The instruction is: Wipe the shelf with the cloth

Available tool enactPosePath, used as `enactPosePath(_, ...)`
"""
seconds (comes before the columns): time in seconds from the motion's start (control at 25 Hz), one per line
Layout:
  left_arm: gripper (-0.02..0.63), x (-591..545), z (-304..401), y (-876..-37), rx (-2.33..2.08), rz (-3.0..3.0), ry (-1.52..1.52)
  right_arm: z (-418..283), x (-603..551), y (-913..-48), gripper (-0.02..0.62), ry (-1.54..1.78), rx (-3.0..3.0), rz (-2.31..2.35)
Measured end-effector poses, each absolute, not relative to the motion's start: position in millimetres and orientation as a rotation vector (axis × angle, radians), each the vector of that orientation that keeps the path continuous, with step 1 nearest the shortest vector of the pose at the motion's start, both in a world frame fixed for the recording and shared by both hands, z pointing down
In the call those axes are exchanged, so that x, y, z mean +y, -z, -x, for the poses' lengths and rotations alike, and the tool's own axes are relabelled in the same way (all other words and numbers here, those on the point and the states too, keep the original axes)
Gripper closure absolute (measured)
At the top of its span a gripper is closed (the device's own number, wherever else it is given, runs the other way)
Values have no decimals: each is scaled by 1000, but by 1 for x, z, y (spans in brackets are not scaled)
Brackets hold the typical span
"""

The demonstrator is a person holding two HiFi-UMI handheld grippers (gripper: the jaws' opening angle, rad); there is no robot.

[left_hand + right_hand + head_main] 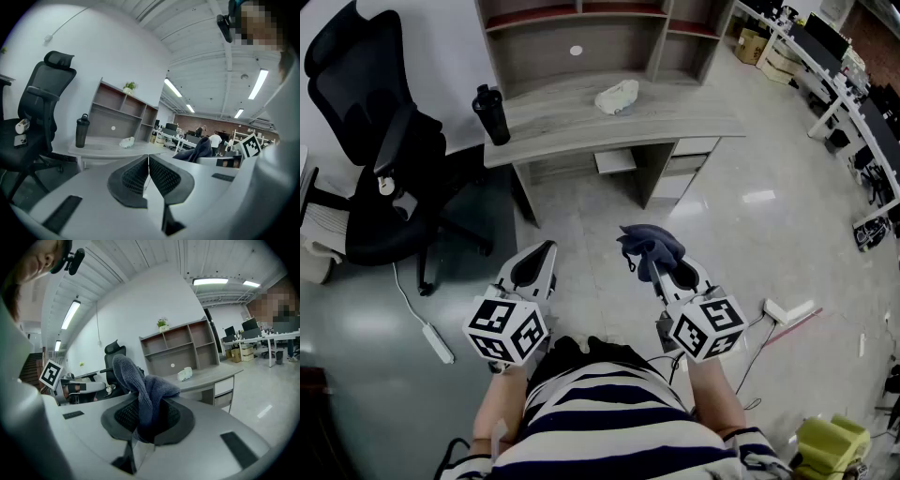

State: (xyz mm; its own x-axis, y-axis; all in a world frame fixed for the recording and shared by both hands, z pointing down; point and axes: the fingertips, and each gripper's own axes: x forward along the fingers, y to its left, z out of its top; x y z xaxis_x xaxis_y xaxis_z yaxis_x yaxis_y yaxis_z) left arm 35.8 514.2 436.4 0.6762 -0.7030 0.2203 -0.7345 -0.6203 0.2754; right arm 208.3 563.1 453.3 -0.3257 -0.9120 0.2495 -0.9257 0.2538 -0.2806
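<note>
1. The right gripper [149, 414] is clamped on a fold of the dark blue cloth [140, 385], and the loose bulk of the cloth stands above the jaws. The left gripper [148, 161] is closed on nothing.
2. Both are held well back from the shelf unit [581, 42], over the floor in front of its desk top [675, 120].
3. Only a fold is pinched, so wiping pressure could drag the cloth out of the jaws.
4. A wide sweep could topple the black bottle [491, 114] at the desk top's left end. It could also push the white crumpled lump [617, 97] near the middle off the edge.
5. Count: two grippers, one cloth, one bottle, one white lump, and one office chair [370, 159] left of the desk.
</note>
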Motion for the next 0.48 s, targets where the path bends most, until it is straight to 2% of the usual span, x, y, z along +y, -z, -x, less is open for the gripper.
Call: enactPosePath(0.48,586,511,-68,-438,-1165,-2552,-127,-237,558,-457,520,-582,-2497,-1783)
